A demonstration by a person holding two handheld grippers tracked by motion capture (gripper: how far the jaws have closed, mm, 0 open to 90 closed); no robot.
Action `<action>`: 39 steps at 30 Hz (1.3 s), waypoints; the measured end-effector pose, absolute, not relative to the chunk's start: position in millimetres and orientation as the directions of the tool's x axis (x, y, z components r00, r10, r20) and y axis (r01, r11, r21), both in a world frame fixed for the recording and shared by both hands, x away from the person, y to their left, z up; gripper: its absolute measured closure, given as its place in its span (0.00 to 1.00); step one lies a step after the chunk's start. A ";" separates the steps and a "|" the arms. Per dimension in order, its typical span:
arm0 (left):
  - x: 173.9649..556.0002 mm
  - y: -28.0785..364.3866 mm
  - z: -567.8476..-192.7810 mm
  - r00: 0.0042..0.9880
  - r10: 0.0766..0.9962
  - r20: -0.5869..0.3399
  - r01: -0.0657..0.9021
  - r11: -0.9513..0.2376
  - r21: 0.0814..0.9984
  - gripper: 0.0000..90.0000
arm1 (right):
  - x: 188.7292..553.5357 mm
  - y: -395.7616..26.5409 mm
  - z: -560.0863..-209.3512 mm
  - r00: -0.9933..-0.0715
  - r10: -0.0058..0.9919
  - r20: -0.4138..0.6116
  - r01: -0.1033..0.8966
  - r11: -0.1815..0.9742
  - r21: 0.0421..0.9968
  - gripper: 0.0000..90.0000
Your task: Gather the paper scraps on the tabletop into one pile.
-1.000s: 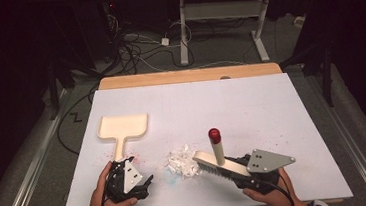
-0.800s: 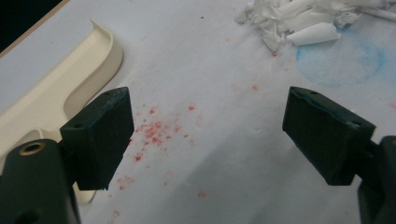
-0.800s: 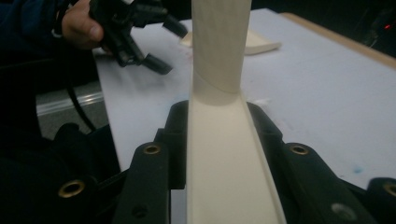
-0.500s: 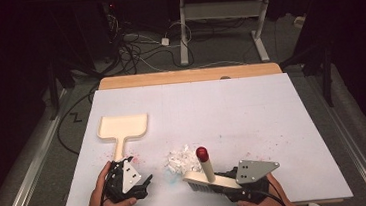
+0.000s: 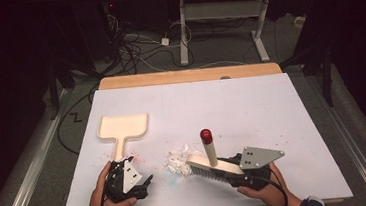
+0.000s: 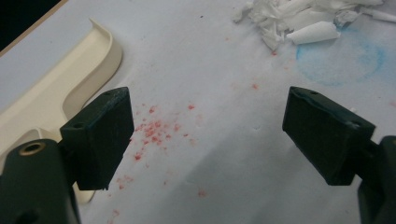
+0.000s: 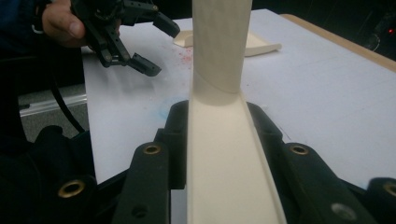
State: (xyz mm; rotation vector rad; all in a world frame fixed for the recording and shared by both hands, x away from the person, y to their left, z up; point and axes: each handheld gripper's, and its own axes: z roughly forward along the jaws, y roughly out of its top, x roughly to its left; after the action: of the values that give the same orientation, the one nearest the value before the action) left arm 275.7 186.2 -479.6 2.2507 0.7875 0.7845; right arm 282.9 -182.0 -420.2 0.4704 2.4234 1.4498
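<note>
A cream brush [image 5: 215, 166] with a red-tipped handle [image 5: 206, 133] stands on its bristles beside a pile of white paper scraps [image 5: 177, 160]. My right gripper [image 5: 229, 169] is shut on the brush's cream back; in the right gripper view the brush [image 7: 219, 51] rises between the jaws of that gripper [image 7: 220, 137]. A cream dustpan [image 5: 123, 127] lies flat at the left. My left gripper [image 5: 144, 185] rests open near the table's front edge, just below the dustpan's handle. Nothing is between its jaws [image 6: 205, 135]; the dustpan [image 6: 56, 93] is to their left and the scraps [image 6: 299, 21] lie ahead.
A white sheet [image 5: 251, 107] covers the table, with a wooden edge [image 5: 188, 76] at the back. Red specks [image 6: 154, 130] and a blue smudge [image 6: 343, 60] mark the sheet near the left gripper. Cables and desk legs are on the floor beyond.
My right gripper and the brush have shifted slightly left toward the scraps, dipping toward the front edge half a second ago and coming back up. The left gripper has stayed put.
</note>
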 end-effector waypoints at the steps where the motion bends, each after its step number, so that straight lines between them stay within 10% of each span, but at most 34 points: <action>1: 275.5 186.2 -479.5 0.646 0.693 0.321 0.322 -0.629 0.708 0.17 | 281.0 -185.3 -417.4 -0.907 0.415 -0.072 0.131 0.441 0.888 0.76; 39: 279.2 180.3 -483.3 0.635 0.694 0.338 0.353 -0.651 0.672 0.17 | 339.5 -301.4 -418.7 -0.754 0.643 0.136 0.521 0.458 0.720 0.69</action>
State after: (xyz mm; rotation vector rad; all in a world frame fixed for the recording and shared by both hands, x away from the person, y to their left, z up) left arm 279.2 180.3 -483.3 2.2947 0.8162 0.7986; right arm 339.5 -301.4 -418.7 1.0250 2.5465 1.1748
